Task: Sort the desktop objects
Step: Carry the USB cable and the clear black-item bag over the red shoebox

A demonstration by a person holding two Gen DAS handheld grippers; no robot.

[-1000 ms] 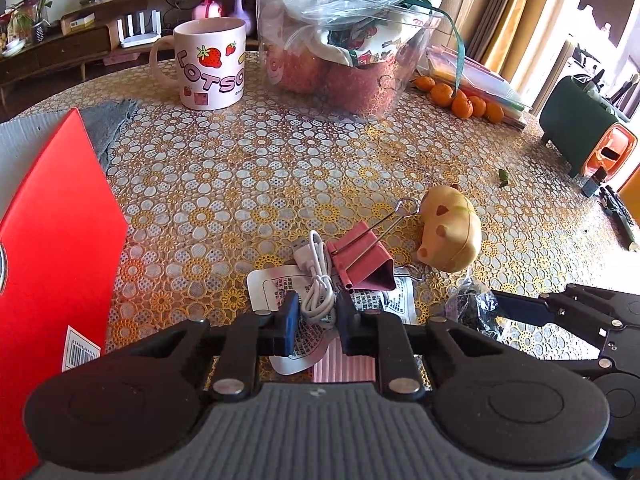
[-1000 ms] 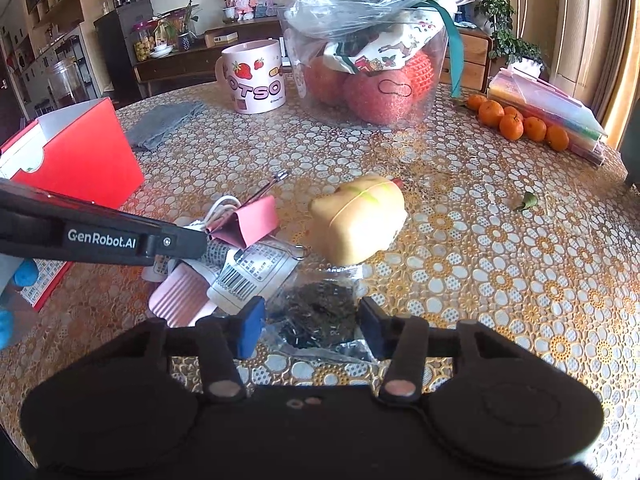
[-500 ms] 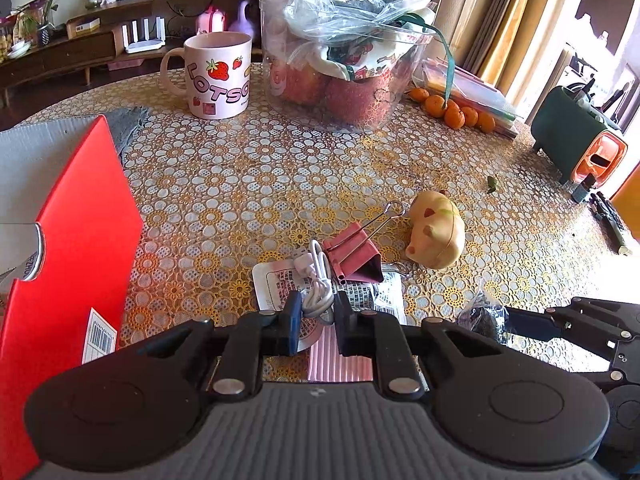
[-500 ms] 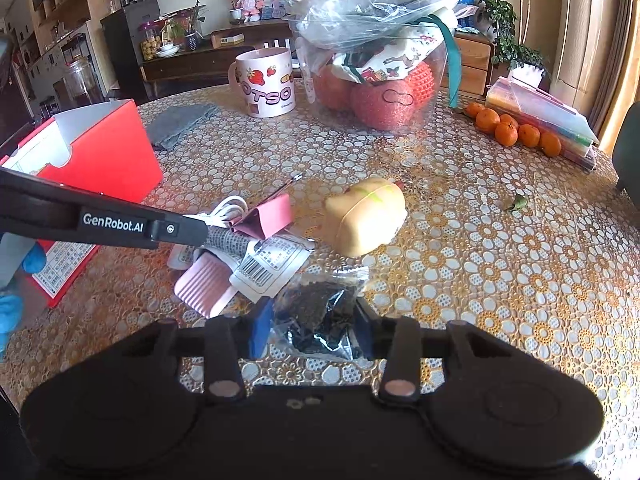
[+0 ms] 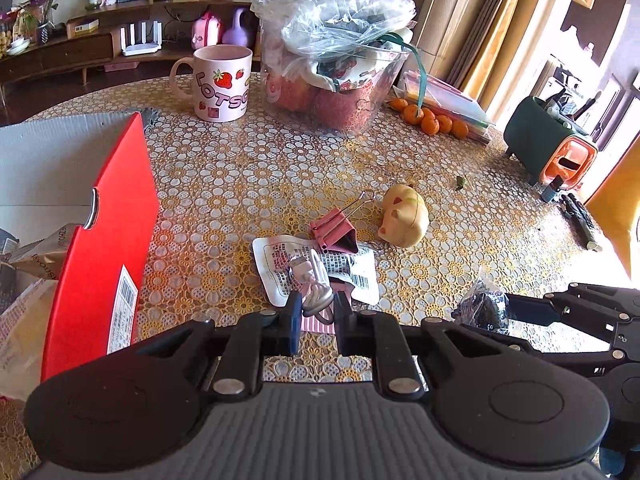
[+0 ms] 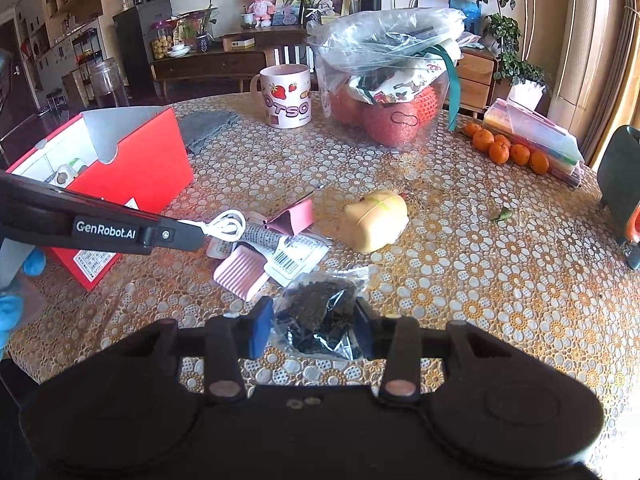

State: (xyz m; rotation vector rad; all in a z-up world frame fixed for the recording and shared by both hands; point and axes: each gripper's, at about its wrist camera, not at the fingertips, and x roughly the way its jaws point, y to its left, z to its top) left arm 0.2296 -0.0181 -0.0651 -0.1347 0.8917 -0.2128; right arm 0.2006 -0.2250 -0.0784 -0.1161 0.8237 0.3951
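My left gripper is shut on a coiled white cable, lifted clear of the table; the cable also shows at that gripper's tip in the right wrist view. My right gripper is shut on a clear bag of dark bits, raised above the tablecloth. Left on the table are a pink binder clip, a yellow pig-shaped toy, a printed white packet and a pink ribbed case. The open red box stands at the left.
A strawberry mug, a plastic tub of fruit under a bag, several small oranges and a stack of folders line the far side. A green and orange holder stands at the right edge. A blue-gloved hand shows lower left.
Both grippers have risen and drawn back from the pile. The left one lifted the white cable off the packet. The right one closed on the dark bag and raised it.
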